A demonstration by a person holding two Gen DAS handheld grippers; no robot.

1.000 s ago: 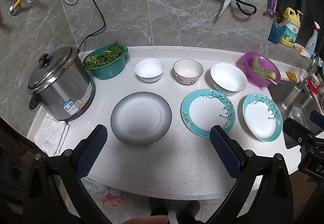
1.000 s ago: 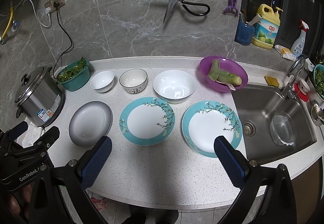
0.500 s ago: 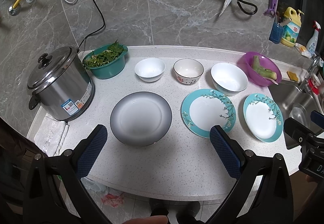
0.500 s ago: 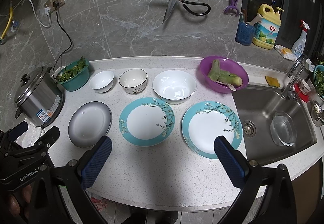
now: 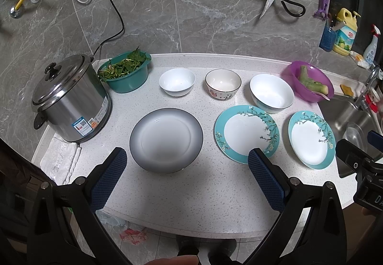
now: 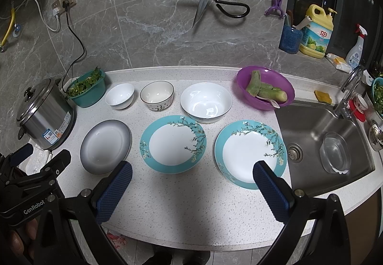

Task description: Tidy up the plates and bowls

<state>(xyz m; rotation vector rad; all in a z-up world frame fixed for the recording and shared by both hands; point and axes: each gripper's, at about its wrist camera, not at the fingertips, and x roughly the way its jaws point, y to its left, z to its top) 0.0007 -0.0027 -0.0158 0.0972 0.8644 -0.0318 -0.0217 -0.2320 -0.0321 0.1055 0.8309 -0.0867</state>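
Note:
On the white counter lie a grey plate and two teal floral plates, one in the middle and one at the right. Behind them stand a small white bowl, a patterned bowl and a large white bowl. My left gripper hovers open near the counter's front edge, below the grey plate. My right gripper is open too, in front of the teal plates. Both hold nothing.
A steel rice cooker and a green basket of greens stand at the left. A purple bowl of vegetables sits beside the sink. Scissors hang on the wall. A folded cloth lies by the cooker.

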